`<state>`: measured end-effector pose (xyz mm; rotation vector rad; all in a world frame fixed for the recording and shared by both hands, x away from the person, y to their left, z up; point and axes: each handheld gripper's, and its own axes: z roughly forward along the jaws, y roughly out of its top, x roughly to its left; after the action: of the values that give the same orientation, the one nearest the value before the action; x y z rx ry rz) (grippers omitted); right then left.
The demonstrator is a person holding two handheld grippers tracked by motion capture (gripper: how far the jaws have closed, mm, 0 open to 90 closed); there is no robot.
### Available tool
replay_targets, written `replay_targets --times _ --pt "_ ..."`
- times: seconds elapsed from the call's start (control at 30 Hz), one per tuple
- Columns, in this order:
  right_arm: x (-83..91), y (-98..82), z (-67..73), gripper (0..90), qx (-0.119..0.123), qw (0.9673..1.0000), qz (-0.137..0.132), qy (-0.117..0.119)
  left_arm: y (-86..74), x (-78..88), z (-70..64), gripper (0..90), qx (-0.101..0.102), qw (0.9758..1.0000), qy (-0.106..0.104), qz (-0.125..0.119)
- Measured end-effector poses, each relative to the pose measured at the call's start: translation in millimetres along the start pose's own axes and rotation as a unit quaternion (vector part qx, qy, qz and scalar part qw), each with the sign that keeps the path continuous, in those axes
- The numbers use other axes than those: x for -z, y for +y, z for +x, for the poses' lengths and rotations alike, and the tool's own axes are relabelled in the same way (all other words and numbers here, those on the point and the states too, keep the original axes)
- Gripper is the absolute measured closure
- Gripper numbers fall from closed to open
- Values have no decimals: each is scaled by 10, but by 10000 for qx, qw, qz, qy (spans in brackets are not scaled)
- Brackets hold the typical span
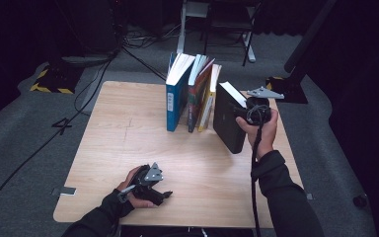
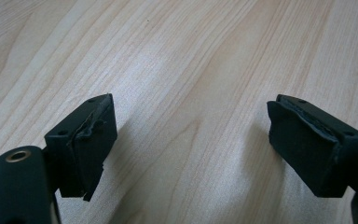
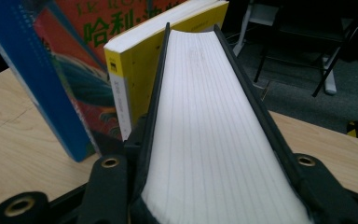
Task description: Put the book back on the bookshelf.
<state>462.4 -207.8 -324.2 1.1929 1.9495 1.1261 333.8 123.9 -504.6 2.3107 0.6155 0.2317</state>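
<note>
On the light wooden tabletop (image 1: 128, 148), toward the far edge, there's a row of 3 books standing w/ spines facing the person: a tall blue hardback (image 1: 176, 96), a book w/ a red illustrated cover (image 1: 197, 94) and a slim yellow paperback (image 1: 209, 96). The right gripper (image 1: 249, 111) has a thick black-covered book (image 1: 229, 123) just right of that row, tilted a bit, bottom corner near the table. Prob it's gripped across the covers so it stays shut & upright while it gets lined up beside the yellow one. In the right gripper view the jaws sit on both covers, white page block (image 3: 214, 130) between them, so clamped on it at about mid width. The left gripper (image 1: 163, 195) rests low on the near part of the table, pads (image 2: 93, 140) wide apart w/ bare wood between, holding nothing, looks parked out of the way.
</note>
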Motion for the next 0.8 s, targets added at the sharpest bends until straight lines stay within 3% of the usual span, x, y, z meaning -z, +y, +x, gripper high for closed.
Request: replay_targets --times 0.47,0.8 --pt "-429 78 -103 534 -374 9988 49 -302 -3 1 -5 155 -10 10000 -26 -7" --pt "-692 177 -141 534 -572 9967 -246 -521 -3 3 -7 157 -43 10000 -59 3"
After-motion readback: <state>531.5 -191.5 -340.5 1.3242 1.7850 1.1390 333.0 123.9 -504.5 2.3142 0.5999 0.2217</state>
